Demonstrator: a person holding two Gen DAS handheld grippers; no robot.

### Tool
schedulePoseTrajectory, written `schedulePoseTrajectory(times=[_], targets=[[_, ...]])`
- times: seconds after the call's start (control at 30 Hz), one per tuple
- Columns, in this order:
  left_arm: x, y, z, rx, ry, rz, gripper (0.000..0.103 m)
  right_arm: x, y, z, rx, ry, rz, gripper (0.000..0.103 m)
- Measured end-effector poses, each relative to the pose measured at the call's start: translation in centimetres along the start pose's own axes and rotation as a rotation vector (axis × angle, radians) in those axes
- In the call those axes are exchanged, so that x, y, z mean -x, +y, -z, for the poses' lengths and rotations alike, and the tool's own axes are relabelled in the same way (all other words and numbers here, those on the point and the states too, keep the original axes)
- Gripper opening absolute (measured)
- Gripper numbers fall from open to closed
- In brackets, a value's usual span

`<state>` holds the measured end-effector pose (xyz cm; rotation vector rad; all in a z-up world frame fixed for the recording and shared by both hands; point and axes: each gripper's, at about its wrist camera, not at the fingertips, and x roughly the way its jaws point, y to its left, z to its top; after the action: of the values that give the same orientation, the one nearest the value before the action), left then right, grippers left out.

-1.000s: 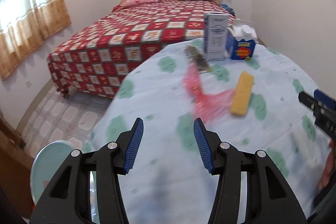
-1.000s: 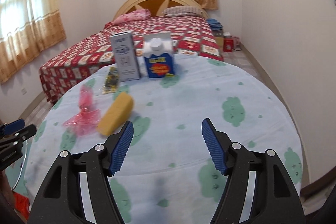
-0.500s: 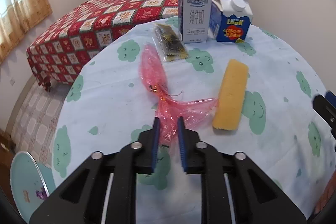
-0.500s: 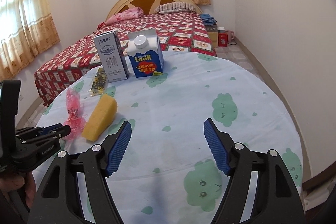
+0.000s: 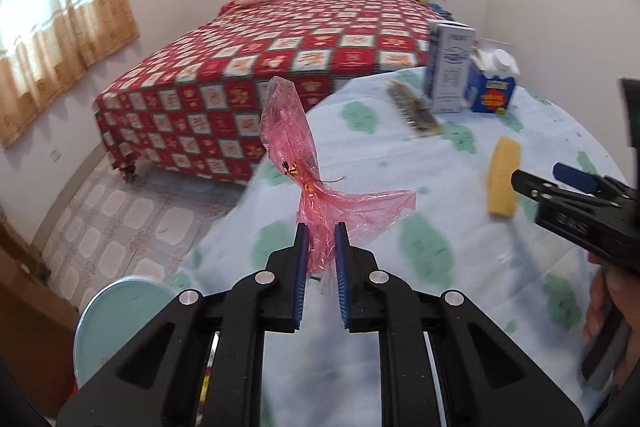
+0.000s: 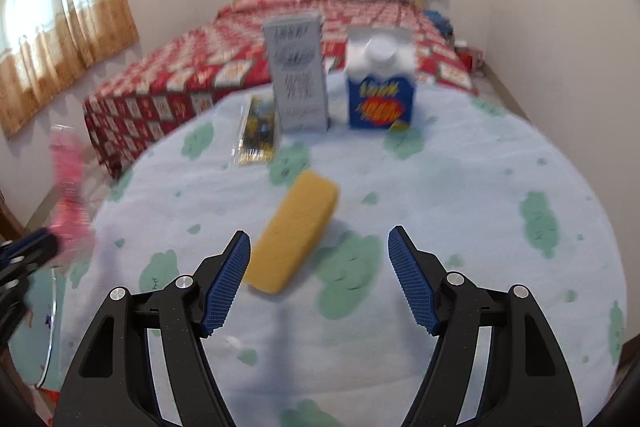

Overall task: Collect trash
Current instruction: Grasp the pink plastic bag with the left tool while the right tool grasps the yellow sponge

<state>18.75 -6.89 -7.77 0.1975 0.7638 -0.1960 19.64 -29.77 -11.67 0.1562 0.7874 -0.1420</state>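
My left gripper (image 5: 320,239) is shut on a crumpled pink plastic bag (image 5: 304,163) and holds it up off the round table (image 5: 460,307), near its left edge. The bag shows blurred at the far left of the right wrist view (image 6: 70,195). My right gripper (image 6: 319,247) is open and empty, low over the table, with a yellow sponge (image 6: 294,231) just ahead between its fingers. A dark snack wrapper (image 6: 258,131), a grey milk carton (image 6: 298,71) and a blue carton (image 6: 378,87) stand at the table's far side.
A pale green bin (image 5: 120,327) stands on the floor left of the table, below the bag. A bed with a red checked cover (image 5: 280,67) lies beyond the table. The right gripper shows at the right of the left wrist view (image 5: 560,183).
My left gripper closed on the pink bag and lifted it off the table toward the left edge. My right gripper moved forward and closer to the yellow sponge.
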Motion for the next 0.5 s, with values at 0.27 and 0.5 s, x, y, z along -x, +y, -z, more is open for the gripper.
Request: schedulePoseTrajectory(times=[0.27,0.5], targets=[[2.3,6.1,3.0,0.070,-0.004,-0.060,0.014,-1.3,1.4,0.9,0.047,0.066,-0.082,0.023],[4.8,9.6,6.0,0.100,-0.004,-0.106,0.014,2.0,3.9,2.3,0.102,-0.012,-0.144,0.020]])
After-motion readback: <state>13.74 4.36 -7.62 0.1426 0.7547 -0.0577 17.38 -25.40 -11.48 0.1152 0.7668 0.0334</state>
